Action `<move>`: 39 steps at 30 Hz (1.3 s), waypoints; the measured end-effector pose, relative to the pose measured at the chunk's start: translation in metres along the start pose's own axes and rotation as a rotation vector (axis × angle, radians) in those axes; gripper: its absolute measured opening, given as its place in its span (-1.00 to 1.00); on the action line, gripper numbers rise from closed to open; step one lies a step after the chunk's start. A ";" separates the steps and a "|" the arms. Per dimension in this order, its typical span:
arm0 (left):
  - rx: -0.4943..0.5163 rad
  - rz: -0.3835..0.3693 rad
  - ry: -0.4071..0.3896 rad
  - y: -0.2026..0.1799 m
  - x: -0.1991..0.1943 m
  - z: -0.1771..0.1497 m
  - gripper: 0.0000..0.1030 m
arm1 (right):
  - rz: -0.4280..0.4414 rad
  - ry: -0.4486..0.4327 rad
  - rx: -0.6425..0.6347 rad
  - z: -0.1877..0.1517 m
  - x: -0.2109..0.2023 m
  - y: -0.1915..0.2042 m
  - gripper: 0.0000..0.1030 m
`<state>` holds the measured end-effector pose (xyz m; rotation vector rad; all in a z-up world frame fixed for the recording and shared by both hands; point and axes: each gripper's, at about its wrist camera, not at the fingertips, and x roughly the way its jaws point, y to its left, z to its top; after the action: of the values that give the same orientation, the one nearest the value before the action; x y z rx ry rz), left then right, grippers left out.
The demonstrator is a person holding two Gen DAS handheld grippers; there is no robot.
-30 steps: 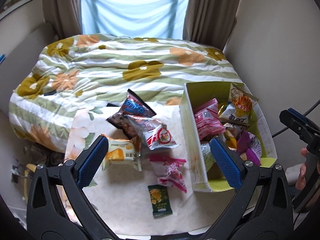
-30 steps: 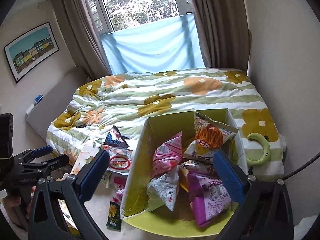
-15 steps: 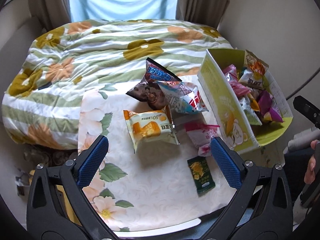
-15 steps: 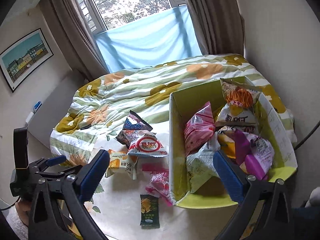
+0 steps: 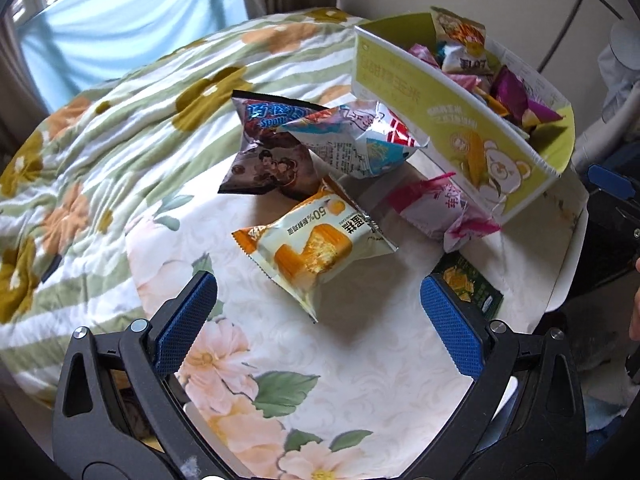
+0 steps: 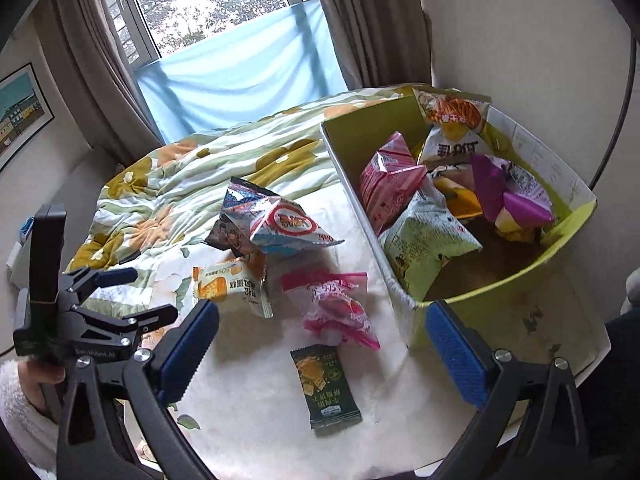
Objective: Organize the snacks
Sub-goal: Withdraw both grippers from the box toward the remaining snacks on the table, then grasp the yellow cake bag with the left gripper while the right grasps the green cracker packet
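Yellow-green cardboard forms the box (image 6: 500, 304) at the right of the counter (image 5: 360, 360), and it already holds a heap of packets, so the sorting looks partly done. Five snacks lie loose to its left: a dark chocolate bag (image 5: 266, 156), a white-and-red bag (image 5: 360, 140), an orange cake packet (image 5: 316, 244), a pink packet (image 6: 336, 308) and a small green sachet (image 6: 324, 388). Both the left gripper (image 5: 318, 324) and right gripper (image 6: 320, 356) hover with fingers released, grasping nothing.

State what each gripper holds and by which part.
Nothing is held. The left gripper hovers open near the orange-and-white cake packet; the right gripper is open too.
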<state>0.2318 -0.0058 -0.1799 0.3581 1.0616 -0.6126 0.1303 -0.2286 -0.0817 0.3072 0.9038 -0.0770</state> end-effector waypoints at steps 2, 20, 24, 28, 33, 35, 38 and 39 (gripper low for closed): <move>0.055 -0.010 0.014 0.003 0.015 0.003 0.96 | -0.025 0.016 -0.003 -0.012 0.005 0.002 0.99; 0.347 -0.058 0.137 -0.006 0.120 0.022 0.88 | -0.034 0.276 -0.103 -0.079 0.108 0.004 0.85; 0.373 -0.069 0.154 -0.002 0.125 0.029 0.77 | -0.033 0.294 -0.140 -0.080 0.116 0.008 0.83; 0.384 -0.099 0.184 -0.002 0.136 0.035 0.59 | -0.023 0.309 -0.163 -0.081 0.123 0.010 0.72; 0.397 -0.110 0.196 -0.010 0.143 0.035 0.28 | -0.025 0.314 -0.183 -0.082 0.128 0.010 0.67; 0.388 -0.114 0.198 -0.011 0.141 0.033 0.24 | -0.029 0.313 -0.198 -0.084 0.128 0.013 0.64; 0.367 -0.117 0.199 -0.012 0.137 0.026 0.22 | -0.048 0.314 -0.241 -0.084 0.129 0.014 0.54; 0.358 -0.117 0.201 -0.012 0.136 0.024 0.22 | -0.054 0.314 -0.257 -0.085 0.129 0.015 0.49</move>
<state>0.2876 -0.0686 -0.2899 0.6835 1.1706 -0.8892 0.1486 -0.1813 -0.2283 0.0540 1.2201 0.0390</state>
